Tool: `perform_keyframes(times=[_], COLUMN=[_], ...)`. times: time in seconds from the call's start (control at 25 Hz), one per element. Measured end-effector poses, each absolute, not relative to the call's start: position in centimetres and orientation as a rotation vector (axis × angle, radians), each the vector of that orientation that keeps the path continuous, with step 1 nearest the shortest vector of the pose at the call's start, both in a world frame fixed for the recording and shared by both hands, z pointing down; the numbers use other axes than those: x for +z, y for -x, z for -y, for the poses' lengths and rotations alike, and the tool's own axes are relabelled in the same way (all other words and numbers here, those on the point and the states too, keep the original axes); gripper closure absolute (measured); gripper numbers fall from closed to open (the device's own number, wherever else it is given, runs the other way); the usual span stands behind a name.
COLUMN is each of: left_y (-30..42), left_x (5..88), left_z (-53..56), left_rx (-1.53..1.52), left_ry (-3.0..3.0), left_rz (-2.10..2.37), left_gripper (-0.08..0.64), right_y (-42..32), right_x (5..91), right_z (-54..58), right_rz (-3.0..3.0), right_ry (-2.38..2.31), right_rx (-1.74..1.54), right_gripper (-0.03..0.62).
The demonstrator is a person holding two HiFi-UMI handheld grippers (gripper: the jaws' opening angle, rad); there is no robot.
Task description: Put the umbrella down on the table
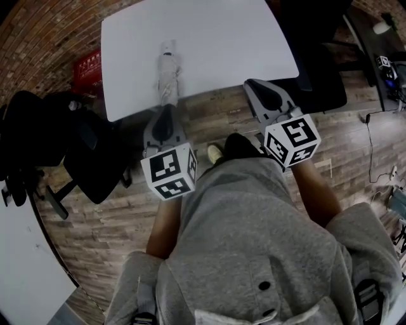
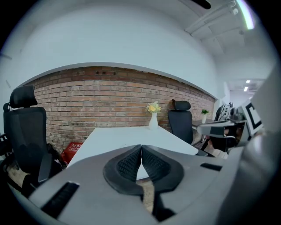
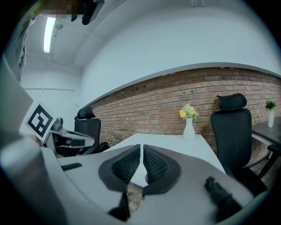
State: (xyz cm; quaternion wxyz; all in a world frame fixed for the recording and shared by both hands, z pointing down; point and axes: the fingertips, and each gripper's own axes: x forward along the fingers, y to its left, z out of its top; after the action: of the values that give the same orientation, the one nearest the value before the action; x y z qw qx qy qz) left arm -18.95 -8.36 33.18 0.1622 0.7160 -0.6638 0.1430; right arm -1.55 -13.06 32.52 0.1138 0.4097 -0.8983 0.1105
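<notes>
Where it lies on table [image 1: 241,38], umbrella [image 1: 169,73], long axis near-to-far

Even indoor light falls from above; in the head view the white table [image 1: 209,38] glares almost blank, so the pale umbrella [image 1: 169,73] lying on it barely stands out, while the wooden floor [image 1: 219,114] and the black chairs [image 1: 95,152] sit dim with little detail; the corners go black and straight edges bend outward; in the left gripper view a ceiling light strip [image 2: 244,13] burns at upper right; in the right gripper view another strip [image 3: 47,34] glows at upper left; both views are ringed in black, the brick wall [image 2: 109,101] bows into an arc, and the near foreground is soft and out of focus; shadows are faint.
</notes>
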Motion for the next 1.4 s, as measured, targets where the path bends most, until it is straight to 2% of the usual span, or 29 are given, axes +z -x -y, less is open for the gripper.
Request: perform_keyframes(times=[0.6,0.96,1.4], left_y=[12.9,8.4,5.3], left_x=[32.3,30.7,30.1], left_z=[6.7,3.3,-3.0], left_rx=[0.43,0.415,0.42], left_ry=[-2.048,-2.044,-2.005], left_rz=[1.869,1.901,1.949], left_gripper=[0.541,0.541,0.541], right_y=[-5.2,-11.1,-14.0], right_x=[31.9,31.6,31.3], right_z=[11.4,7.9,1.9], right_rz=[2.619,2.602,2.636], right_ry=[-1.242,-1.272,-1.237], right_rx=[0.355,0.377,0.381], right_gripper=[0.558,0.558,0.558])
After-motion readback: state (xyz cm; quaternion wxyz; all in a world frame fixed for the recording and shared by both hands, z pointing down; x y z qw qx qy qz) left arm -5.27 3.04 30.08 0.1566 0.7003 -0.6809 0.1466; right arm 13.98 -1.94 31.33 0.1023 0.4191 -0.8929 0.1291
